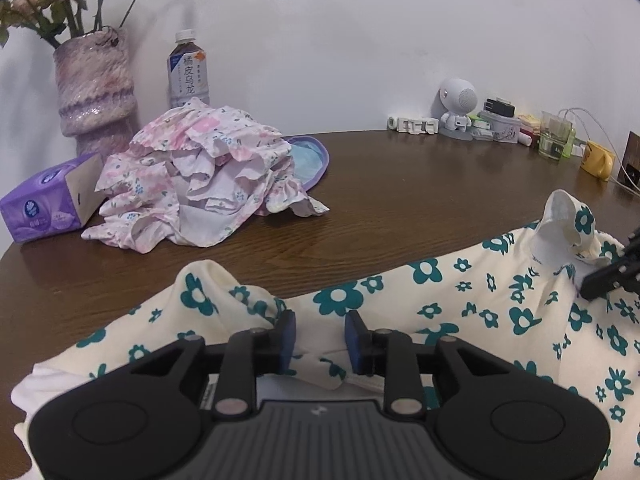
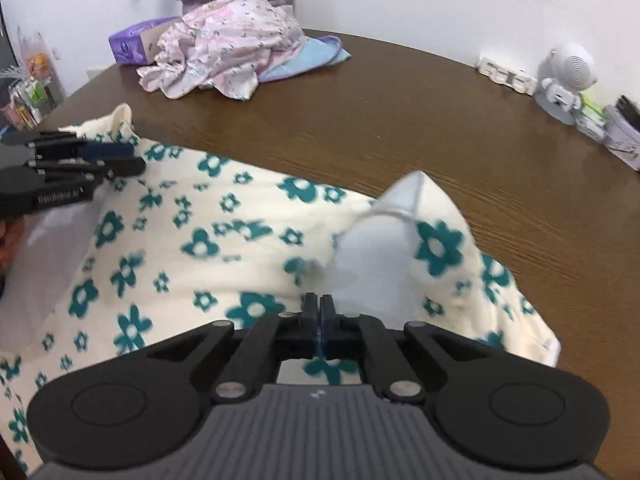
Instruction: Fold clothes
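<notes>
A cream garment with teal flowers (image 1: 400, 304) lies spread on the brown wooden table (image 1: 400, 184), across its near side. My left gripper (image 1: 320, 336) hovers over the garment's near left edge, open, with cloth lying below the gap between its blue pads (image 1: 287, 340). From the right wrist view the left gripper (image 2: 120, 160) sits at the garment's far left corner. My right gripper (image 2: 320, 306) is shut on the cream garment (image 2: 180, 240), and a corner showing the white lining (image 2: 384, 240) stands up just beyond its fingertips. The right gripper (image 1: 600, 280) also shows at the left wrist view's right edge.
A crumpled pink floral garment (image 1: 200, 176) lies on a blue cloth (image 1: 310, 160) at the back left, beside a purple tissue box (image 1: 48, 200), a vase (image 1: 96, 92) and a bottle (image 1: 188, 68). A white robot figure (image 1: 458, 108), small containers and a yellow mug (image 1: 598, 158) line the back right.
</notes>
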